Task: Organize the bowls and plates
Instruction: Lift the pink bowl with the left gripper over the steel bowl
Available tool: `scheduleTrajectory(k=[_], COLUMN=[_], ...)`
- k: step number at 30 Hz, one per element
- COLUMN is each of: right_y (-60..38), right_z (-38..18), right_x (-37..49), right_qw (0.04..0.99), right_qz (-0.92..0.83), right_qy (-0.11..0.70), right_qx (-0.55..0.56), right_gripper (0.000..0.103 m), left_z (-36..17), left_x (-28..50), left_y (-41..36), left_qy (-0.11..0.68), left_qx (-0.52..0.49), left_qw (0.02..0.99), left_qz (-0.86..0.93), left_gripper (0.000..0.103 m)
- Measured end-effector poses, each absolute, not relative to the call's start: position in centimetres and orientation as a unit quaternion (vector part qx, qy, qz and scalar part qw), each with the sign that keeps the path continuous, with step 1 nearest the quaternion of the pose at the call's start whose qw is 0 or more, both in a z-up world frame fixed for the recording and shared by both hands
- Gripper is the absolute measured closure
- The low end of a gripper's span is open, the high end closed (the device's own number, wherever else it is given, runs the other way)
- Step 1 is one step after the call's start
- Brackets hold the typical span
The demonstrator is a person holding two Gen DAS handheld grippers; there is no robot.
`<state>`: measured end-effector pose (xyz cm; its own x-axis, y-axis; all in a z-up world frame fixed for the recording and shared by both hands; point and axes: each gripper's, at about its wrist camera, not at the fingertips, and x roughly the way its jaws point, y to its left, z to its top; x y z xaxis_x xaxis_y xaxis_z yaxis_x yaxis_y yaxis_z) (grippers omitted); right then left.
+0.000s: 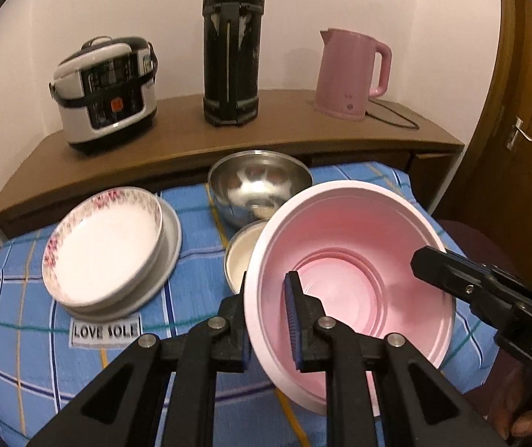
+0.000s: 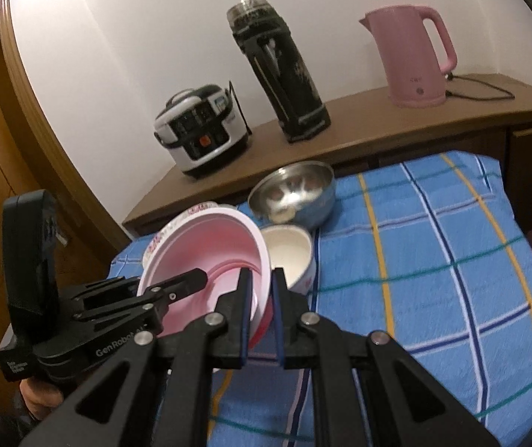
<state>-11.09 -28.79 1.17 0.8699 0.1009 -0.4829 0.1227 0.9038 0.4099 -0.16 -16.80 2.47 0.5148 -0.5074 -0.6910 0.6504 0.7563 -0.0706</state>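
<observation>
I hold the pink bowl (image 1: 351, 260) with both my grippers, above the near part of the blue checked cloth (image 1: 16, 298); it is tilted, so its inside faces the left camera. The bowl is of pale pink plastic, wide and round, with a thick lighter rim and raised rings stepping down to a flat bottom; the inside is a deeper pink than the rim. My left gripper (image 1: 271, 320) is closed on the near rim, one finger outside the wall and the blue ribbed pad (image 1: 292, 320) inside; my right gripper (image 2: 262, 316) is closed on the rim at the right side, with the wall between its two fingers.

Just behind the pink bowl stands a small white bowl (image 2: 290, 253), partly hidden by it; farther behind is a steel bowl (image 1: 260, 186). At the left, a white dish with pink flowers on its rim (image 1: 104, 244) lies on a grey plate (image 1: 171, 246).

On the brown shelf (image 1: 191, 138) at the far side stand a rice cooker (image 1: 105, 91), a black thermos (image 1: 231, 48) and a pink kettle (image 1: 351, 74).
</observation>
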Motion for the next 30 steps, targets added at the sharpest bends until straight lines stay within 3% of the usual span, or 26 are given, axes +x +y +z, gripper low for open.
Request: scheduleTrajectory(k=[15,30], right_y=[-31.1,-34.5], right_z=[4.9,2.8], right_x=[-5.2,2.0], right_qw=[0.958,0.946], right_qz=[-0.032,-0.051], right_qy=[0.210,0.222], right_qx=[0.193,0.230], right_gripper=[0.093,0.093], left_z=[4.8,2.7], left_x=[5.0,13.7], left_y=[-19.8,-22.8], left_qy=[0.323,0.363], left_qx=[0.088,0.067], left_qw=[0.884,0.877], left_qz=[-0.328,-0.309], left_gripper=[0.086,0.086])
